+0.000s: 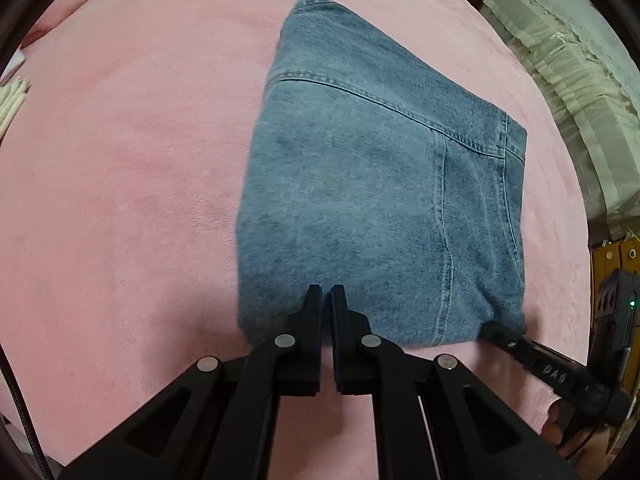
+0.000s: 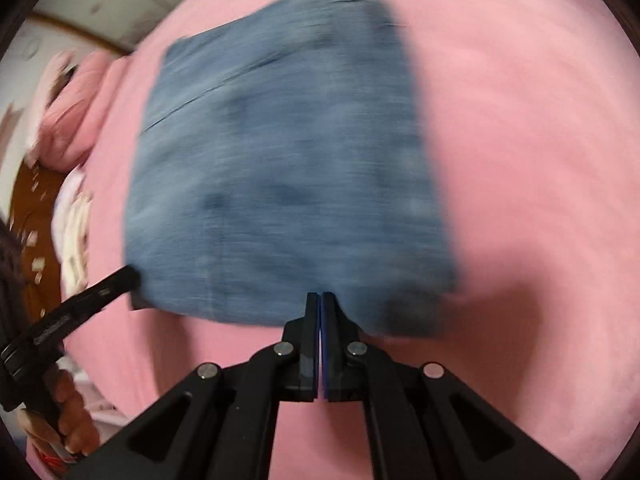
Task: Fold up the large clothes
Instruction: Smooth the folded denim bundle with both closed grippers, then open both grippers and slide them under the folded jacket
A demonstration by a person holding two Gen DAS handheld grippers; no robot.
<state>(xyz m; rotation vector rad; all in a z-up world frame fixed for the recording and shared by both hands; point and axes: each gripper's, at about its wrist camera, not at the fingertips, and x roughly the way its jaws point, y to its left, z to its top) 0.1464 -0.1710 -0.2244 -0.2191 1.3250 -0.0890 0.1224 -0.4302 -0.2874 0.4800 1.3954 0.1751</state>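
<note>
A pair of blue jeans [image 1: 360,184] lies folded into a flat rectangle on the pink blanket [image 1: 120,200]. My left gripper [image 1: 326,292] is shut but for a thin slit, its tips over the jeans' near edge. I cannot tell whether any fabric is pinched. My right gripper [image 1: 486,328] reaches the jeans' near right corner. In the blurred right wrist view, the right gripper [image 2: 320,297] is shut at the near edge of the jeans [image 2: 280,168]. There the left gripper [image 2: 134,276] touches their near left corner.
Cream lace bedding [image 1: 560,60] is piled beyond the blanket's right side, with yellow wooden furniture [image 1: 616,256] below it. Pink pillows [image 2: 76,112] and a wooden headboard [image 2: 36,200] lie at the left. A hand [image 2: 72,412] holds the left gripper.
</note>
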